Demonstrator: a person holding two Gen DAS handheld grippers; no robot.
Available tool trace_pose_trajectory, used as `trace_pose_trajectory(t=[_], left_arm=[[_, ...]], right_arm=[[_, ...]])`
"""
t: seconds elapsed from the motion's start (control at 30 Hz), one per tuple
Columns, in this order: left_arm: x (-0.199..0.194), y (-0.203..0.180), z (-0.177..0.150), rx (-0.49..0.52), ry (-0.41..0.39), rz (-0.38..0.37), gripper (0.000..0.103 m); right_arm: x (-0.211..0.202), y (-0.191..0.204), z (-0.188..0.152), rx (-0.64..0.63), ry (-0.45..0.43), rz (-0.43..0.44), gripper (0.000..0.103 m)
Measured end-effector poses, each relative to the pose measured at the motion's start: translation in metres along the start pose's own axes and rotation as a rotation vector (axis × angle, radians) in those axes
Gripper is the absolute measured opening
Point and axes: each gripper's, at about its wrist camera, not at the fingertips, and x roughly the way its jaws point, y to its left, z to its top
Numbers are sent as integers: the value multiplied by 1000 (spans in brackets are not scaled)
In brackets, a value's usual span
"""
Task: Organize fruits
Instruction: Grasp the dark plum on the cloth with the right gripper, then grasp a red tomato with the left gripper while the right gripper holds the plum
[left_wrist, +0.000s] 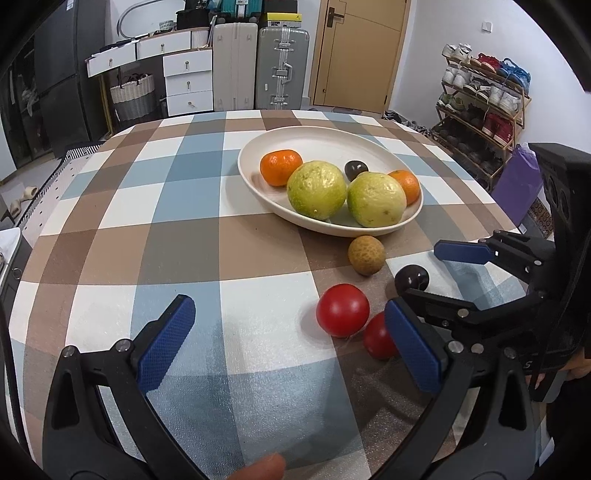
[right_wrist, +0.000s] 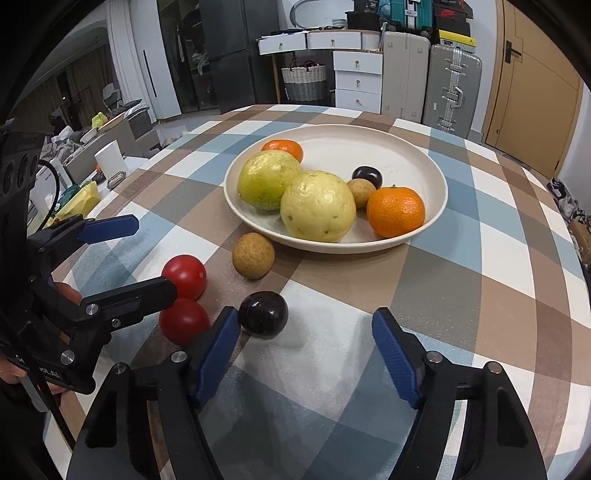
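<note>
Four loose fruits (right_wrist: 253, 255) beside plate (right_wrist: 424, 155)

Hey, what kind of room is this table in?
Probably a lived-in home, a dining area near the entrance: a shoe rack by a wooden door, suitcases, and a checked-cloth table.

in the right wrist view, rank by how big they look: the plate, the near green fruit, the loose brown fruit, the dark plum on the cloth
1. plate
2. near green fruit
3. dark plum and brown fruit: look alike, and the plum lies nearer the camera, so unranked.
</note>
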Motion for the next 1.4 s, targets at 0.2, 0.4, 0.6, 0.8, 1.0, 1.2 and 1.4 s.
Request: trace_pose_trajectory(t=[0.2, 0.4, 0.6, 0.8, 1.0, 1.2, 1.4], left_arm=[[2, 1, 0, -2, 9, -18, 102], [2, -1, 0, 6, 15, -44, 102], [3, -1, 1, 7, 20, -64, 102], [2, 2, 0, -10, 21, -71, 101], [-10, 1, -9, -38, -4, -62, 100], [-18, -14, -21, -35, 9, -89, 100], [-9, -26, -27, -41, 81, -77, 86]], right_arm=[[0, 8, 0, -40, -4, 21, 58], [-2, 12, 0, -53, -10, 80, 41], [-3, 13, -1, -54, -15, 89, 28], [-11, 11, -5, -47, -36, 89, 27], [-26, 2, -13, -31, -60, 75, 27], [-35, -5, -19, -12, -75, 66, 27], [-39, -7, -24, -3, -81, 67, 27]])
